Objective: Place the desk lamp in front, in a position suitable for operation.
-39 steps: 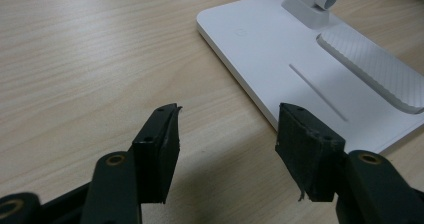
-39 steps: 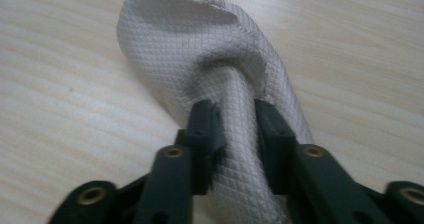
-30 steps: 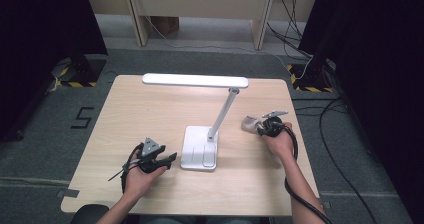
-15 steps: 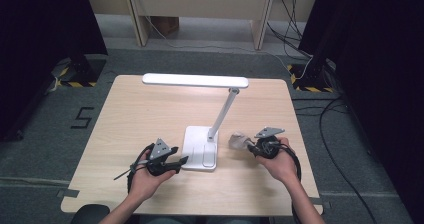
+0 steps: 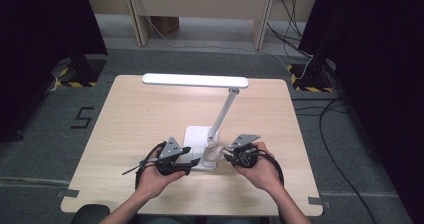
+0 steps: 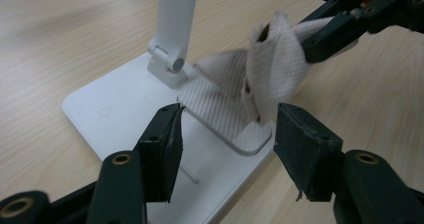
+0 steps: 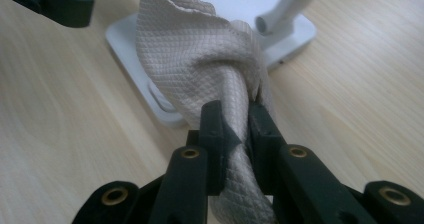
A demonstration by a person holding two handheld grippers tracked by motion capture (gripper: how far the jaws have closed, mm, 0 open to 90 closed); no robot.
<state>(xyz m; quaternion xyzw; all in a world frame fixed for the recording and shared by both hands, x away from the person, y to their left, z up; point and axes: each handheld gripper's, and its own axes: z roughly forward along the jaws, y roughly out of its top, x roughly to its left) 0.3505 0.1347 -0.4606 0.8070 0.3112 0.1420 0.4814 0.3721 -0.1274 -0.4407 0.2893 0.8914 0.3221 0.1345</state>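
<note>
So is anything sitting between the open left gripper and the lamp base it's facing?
Nothing solid blocks it. The left gripper stands open right at the near edge of the lamp base. The only thing over the base is the cloth, pinched in the right gripper and draped on the base's right corner.

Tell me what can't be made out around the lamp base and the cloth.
- Lamp base, right gripper view: its middle hidden behind the cloth pinched in the right claw.
- Lamp head, left gripper view: cut off by the top edge.
- Base's touch symbol, left gripper view: too faint to read.
</note>
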